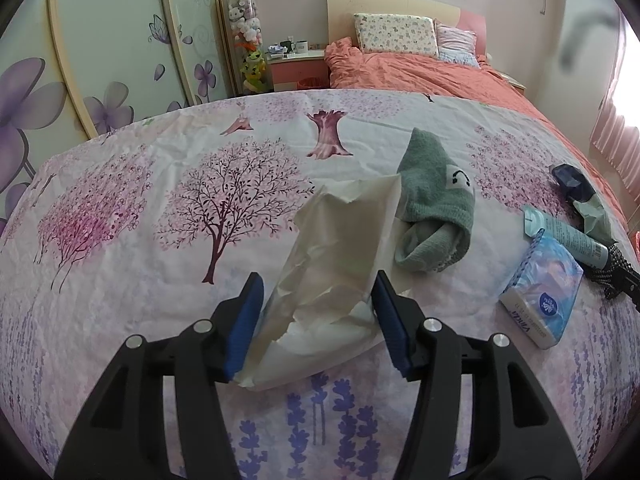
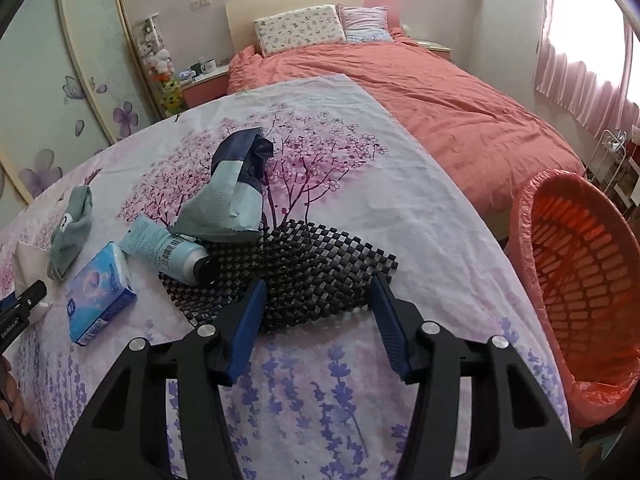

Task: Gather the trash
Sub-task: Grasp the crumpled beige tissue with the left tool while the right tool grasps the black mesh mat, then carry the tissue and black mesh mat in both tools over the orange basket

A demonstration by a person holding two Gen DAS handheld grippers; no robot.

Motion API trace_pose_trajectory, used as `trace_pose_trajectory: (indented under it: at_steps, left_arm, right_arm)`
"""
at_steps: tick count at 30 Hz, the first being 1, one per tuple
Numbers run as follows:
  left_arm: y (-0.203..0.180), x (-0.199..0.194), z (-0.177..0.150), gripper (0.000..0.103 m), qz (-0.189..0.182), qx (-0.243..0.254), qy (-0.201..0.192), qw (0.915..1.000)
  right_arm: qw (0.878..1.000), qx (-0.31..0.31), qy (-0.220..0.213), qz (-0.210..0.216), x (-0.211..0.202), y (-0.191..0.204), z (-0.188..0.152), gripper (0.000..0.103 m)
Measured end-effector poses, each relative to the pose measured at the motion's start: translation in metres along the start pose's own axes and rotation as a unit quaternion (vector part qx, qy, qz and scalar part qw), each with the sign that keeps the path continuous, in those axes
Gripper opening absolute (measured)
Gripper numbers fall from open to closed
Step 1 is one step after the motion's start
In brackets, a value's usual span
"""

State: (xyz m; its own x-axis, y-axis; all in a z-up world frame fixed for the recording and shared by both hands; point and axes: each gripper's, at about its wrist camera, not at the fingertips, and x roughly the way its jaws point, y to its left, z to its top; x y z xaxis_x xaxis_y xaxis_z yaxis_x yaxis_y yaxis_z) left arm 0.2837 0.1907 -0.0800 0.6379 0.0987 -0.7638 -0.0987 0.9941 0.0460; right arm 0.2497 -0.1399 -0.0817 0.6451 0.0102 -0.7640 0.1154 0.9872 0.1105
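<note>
My left gripper is open, its blue pads on either side of a torn cream paper wrapper lying on the flowered sheet; I cannot tell if they touch it. My right gripper is open and empty, just above the near edge of a black mesh mat. On the mat lie a crumpled blue and pale green bag and a light blue tube. An orange-lined trash basket stands at the right, beside the table.
A green sock lies behind the wrapper, and a tissue pack to its right; both also show in the right wrist view, the sock and the pack. A bed with an orange cover lies beyond.
</note>
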Motion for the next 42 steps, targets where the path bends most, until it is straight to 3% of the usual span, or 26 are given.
trace_pose_trajectory:
  at_steps: [6,7,10,11,16,25,42]
  left_arm:
    - [0.000,0.000,-0.001,0.055,-0.002,-0.002,0.000,1.0000]
    - [0.000,0.001,-0.001,0.056,-0.003,-0.002,0.000,1.0000]
    - [0.001,0.001,-0.002,0.057,-0.010,-0.004,0.000,0.9999]
    - [0.002,0.001,-0.002,0.057,-0.012,-0.004,-0.001,0.9999]
    - [0.002,-0.004,-0.003,0.053,-0.020,-0.004,-0.009,0.9997]
    - [0.004,-0.022,-0.007,0.044,-0.058,-0.013,-0.036,0.9976]
    - [-0.015,-0.107,0.006,0.044,-0.069,-0.001,-0.097,0.9929]
  right_arm:
    - [1.000,-0.004,0.001,-0.005,0.002,0.002,0.001,0.054]
    - [1.000,-0.004,0.000,-0.007,0.002,0.002,0.001,0.050]
    - [1.000,-0.010,-0.004,0.016,-0.001,0.002,0.001,0.016]
    - [1.000,-0.013,-0.004,0.020,-0.003,0.003,0.000,0.015]
    - [0.998,0.003,-0.024,0.064,-0.022,-0.008,0.001,0.013]
    - [0.996,-0.001,-0.048,0.074,-0.044,-0.016,0.001,0.012]
    - [0.985,-0.024,-0.137,0.105,-0.114,-0.016,0.009,0.012]
